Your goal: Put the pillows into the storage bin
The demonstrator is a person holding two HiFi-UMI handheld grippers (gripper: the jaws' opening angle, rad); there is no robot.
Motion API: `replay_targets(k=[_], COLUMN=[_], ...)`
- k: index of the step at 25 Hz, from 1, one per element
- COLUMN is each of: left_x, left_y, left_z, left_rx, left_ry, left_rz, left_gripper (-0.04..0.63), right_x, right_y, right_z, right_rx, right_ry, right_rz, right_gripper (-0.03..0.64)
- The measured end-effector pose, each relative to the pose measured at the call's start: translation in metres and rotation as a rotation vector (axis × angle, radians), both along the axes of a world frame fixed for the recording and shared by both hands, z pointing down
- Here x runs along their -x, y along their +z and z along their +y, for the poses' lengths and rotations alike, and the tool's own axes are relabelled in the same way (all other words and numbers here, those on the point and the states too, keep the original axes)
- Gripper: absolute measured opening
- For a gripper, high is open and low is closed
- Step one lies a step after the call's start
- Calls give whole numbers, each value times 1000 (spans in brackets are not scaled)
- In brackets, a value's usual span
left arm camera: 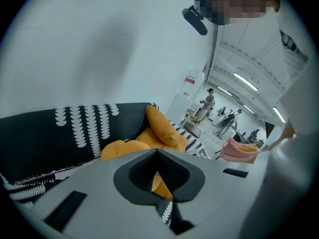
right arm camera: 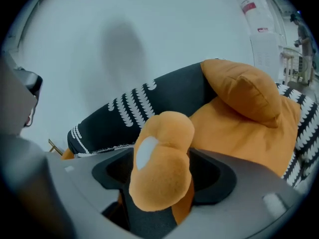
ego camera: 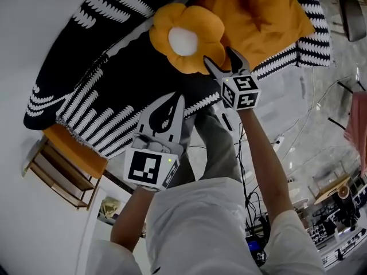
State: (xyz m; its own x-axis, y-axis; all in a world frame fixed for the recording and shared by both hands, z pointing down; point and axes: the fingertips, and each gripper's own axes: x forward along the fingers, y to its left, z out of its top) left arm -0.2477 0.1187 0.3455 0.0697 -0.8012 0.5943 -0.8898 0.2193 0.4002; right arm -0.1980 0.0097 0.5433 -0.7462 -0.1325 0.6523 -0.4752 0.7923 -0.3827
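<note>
A flower-shaped orange pillow (ego camera: 186,36) with a white centre lies on a sofa under a black-and-white patterned blanket (ego camera: 109,90). My right gripper (ego camera: 218,55) stands open around its lower petals. In the right gripper view the flower pillow (right arm camera: 162,168) fills most of the gap of that gripper (right arm camera: 164,158). A square orange pillow (ego camera: 258,10) leans behind it, and the right gripper view shows the same square pillow (right arm camera: 244,91). My left gripper (ego camera: 179,98) hangs shut and empty in front of the sofa's edge. Past the left gripper (left arm camera: 157,152) both pillows (left arm camera: 164,128) show.
A wooden side shelf (ego camera: 57,176) stands at the sofa's left end by the white wall. Cables (ego camera: 252,199) run over the pale floor at the right. A pink container (left arm camera: 239,151) holding something orange sits on the floor further off. People stand far back in the room.
</note>
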Motion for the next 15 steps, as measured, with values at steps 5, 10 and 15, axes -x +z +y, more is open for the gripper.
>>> replay_targets(k=[5, 10, 15], left_x=[-2, -8, -16], left_y=[2, 3, -3], left_z=[5, 9, 7], left_rx=[10, 12, -2], left_ry=[9, 29, 50], left_rz=[-7, -9, -11], left_gripper=[8, 8, 8], right_x=[-2, -6, -1], right_y=[32, 45, 32], right_z=[5, 10, 20], right_rx=[10, -31, -32], right_ry=[-1, -47, -70], right_rz=[86, 173, 144], right_gripper=[367, 259, 105])
